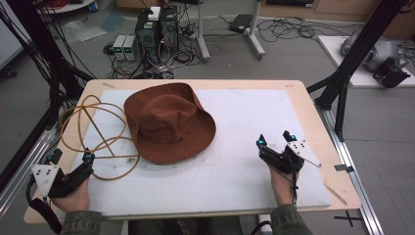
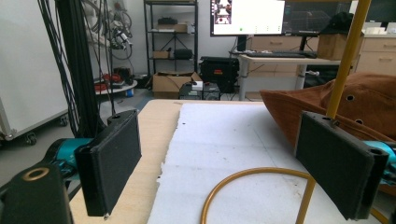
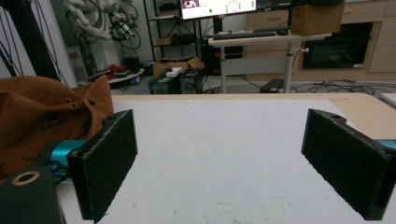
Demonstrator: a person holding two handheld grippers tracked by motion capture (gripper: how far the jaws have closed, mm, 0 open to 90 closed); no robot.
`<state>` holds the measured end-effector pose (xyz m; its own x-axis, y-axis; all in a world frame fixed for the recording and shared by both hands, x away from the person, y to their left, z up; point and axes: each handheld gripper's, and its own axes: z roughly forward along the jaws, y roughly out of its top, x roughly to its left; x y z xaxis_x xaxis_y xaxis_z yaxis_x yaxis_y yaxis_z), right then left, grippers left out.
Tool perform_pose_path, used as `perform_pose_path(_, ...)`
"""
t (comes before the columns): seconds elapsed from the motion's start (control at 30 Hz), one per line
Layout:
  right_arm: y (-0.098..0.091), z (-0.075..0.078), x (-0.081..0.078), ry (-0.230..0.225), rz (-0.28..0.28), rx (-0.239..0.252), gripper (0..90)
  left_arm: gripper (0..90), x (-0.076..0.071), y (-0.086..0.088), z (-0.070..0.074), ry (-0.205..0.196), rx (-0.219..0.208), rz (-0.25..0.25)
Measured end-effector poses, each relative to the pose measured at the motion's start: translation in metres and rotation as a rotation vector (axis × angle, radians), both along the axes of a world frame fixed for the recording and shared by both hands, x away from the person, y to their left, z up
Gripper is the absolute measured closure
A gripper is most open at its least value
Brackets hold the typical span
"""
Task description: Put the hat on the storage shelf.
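Note:
A brown suede hat lies brim-down on the white mat left of the middle; I also see the hat at the right of the left gripper view and the hat at the left of the right gripper view. A yellow-brown wire hanger lies tangled at the mat's left edge, partly under the brim. My left gripper stands open at the front left, beside the hanger's loop. My right gripper stands open over bare mat at the front right, apart from the hat.
The wooden table ends just right of the right gripper. Black frame posts stand at both sides. Computers and cables sit on the floor beyond the far edge. A desk with a monitor stands farther back.

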<state>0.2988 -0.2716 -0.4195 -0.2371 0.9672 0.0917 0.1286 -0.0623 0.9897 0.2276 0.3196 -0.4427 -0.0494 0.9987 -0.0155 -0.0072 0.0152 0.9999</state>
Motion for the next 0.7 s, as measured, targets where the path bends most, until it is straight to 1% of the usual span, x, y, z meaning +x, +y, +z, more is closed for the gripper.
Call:
perform_pose_path(0.03, 0.000, 0.000, 0.000, 0.000, 0.000, 0.000, 9.7, 14.9, 0.000, 0.000, 0.000, 0.000, 0.000, 0.000)
perform_pose_path(0.07, 0.004, 0.003, 0.003, 0.009, 0.012, 0.012, 9.7, 14.9, 0.000, -0.001, 0.000, -0.002, 0.000, -0.001)
perform_pose_path(0.17, 0.009, 0.008, 0.008, 0.013, 0.029, 0.012, 9.7, 14.9, 0.000, 0.000, 0.000, -0.002, 0.002, 0.000)
perform_pose_path(0.27, 0.014, 0.012, 0.013, 0.014, 0.049, 0.002, 9.7, 14.9, 0.000, 0.000, 0.000, -0.002, 0.001, -0.001)
perform_pose_path(0.3, 0.021, 0.015, 0.016, 0.014, 0.069, -0.008, 9.7, 14.9, 0.000, 0.000, 0.000, -0.001, 0.002, 0.000)
perform_pose_path(0.37, 0.023, 0.016, 0.017, 0.014, 0.076, -0.011, 9.7, 14.9, 0.000, 0.000, 0.000, -0.003, -0.002, 0.000)
perform_pose_path(0.4, 0.029, 0.018, 0.020, 0.019, 0.097, -0.018, 9.7, 14.9, 0.000, 0.000, 0.000, -0.003, -0.003, 0.001)
perform_pose_path(0.53, 0.040, 0.022, 0.028, 0.034, 0.142, -0.027, 9.7, 14.9, 0.000, 0.000, 0.000, -0.005, 0.000, -0.001)
perform_pose_path(0.57, 0.040, 0.022, 0.028, 0.034, 0.142, -0.027, 9.7, 14.9, 0.000, 0.000, 0.000, -0.005, 0.000, -0.001)
perform_pose_path(0.6, 0.046, 0.025, 0.032, 0.039, 0.167, -0.033, 9.7, 14.9, 0.000, 0.001, 0.000, -0.006, 0.000, -0.001)
perform_pose_path(0.63, 0.046, 0.025, 0.032, 0.039, 0.167, -0.033, 9.7, 14.9, 0.000, 0.001, 0.000, -0.006, 0.000, -0.001)
perform_pose_path(0.7, 0.055, 0.030, 0.037, 0.043, 0.192, -0.030, 9.7, 14.9, 0.000, 0.001, 0.000, -0.004, -0.001, -0.001)
